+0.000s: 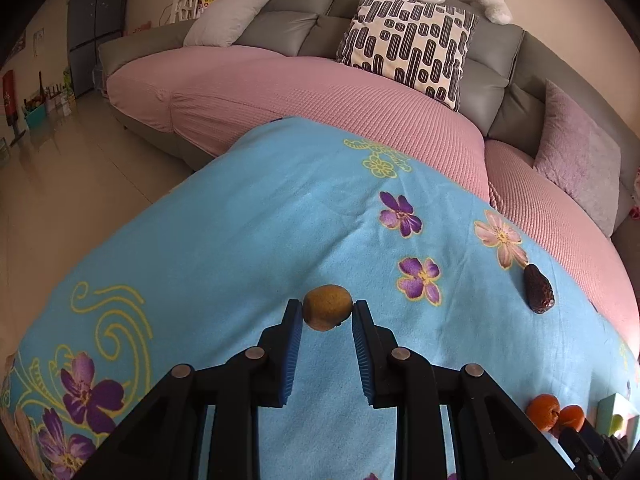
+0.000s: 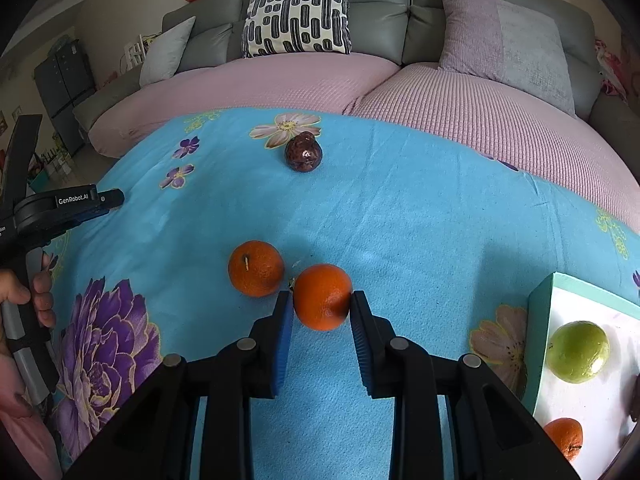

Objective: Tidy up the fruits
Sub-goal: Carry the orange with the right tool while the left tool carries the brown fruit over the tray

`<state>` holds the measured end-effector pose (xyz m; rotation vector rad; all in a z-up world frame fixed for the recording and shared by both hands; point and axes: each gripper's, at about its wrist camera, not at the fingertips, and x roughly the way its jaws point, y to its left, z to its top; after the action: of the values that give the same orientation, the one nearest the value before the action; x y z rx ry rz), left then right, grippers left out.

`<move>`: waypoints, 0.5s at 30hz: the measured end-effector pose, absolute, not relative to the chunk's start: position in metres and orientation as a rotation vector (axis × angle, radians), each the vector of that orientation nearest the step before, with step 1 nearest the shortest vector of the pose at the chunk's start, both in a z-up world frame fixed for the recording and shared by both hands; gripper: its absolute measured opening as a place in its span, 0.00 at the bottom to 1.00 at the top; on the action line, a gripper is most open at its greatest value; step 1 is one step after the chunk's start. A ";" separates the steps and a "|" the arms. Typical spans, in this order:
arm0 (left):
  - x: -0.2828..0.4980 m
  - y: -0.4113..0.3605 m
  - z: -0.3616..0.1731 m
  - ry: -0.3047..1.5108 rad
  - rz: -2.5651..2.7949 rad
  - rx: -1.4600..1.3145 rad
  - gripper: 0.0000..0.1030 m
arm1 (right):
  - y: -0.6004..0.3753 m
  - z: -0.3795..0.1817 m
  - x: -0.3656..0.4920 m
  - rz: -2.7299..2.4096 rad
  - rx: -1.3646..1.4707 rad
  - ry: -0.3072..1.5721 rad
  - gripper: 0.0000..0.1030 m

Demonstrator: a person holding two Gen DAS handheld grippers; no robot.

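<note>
While both jaws pinch fruit, left gripper [image 1: 327,312] on the kiwi [image 1: 327,307], right gripper [image 2: 322,300] on the orange [image 2: 322,296], we lift gently toward the tray [image 2: 538,320], lower right.

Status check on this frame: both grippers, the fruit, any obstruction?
Left gripper shut on kiwi. Right gripper shut on orange, second orange close beside. Tray at right holds green fruit. Path looks clear.

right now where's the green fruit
In the right wrist view the green fruit lies in the tray at the far right, above an orange in the same tray.
</note>
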<state>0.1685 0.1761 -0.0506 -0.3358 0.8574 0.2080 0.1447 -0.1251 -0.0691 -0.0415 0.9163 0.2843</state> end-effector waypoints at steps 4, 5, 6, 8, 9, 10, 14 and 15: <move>0.158 0.160 -0.037 0.852 0.195 -0.343 0.27 | -0.136 -0.059 0.137 0.261 -0.019 0.903 0.29; 0.155 0.156 -0.032 0.844 0.188 -0.343 0.27 | -0.139 -0.056 0.135 0.255 -0.014 0.898 0.29; 0.150 0.152 -0.027 0.837 0.182 -0.346 0.27 | -0.142 -0.053 0.132 0.250 -0.010 0.891 0.29; 0.142 0.143 -0.019 0.826 0.168 -0.351 0.27 | -0.148 -0.044 0.126 0.236 -0.003 0.878 0.29; 0.138 0.138 -0.015 0.819 0.162 -0.354 0.27 | -0.152 -0.040 0.123 0.227 0.002 0.871 0.29; 0.135 0.134 -0.011 0.814 0.153 -0.357 0.27 | -0.156 -0.036 0.119 0.219 0.008 0.865 0.29; 0.122 0.109 -0.001 0.806 0.099 -0.363 0.27 | -0.173 -0.022 0.098 0.186 0.025 0.844 0.29; 0.118 0.103 0.001 0.809 0.089 -0.358 0.27 | -0.178 -0.019 0.093 0.174 0.030 0.840 0.29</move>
<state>0.1184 0.1029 0.0011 -0.3585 0.8086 0.0894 0.0930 -0.1781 -0.0192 0.0298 0.8402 0.1742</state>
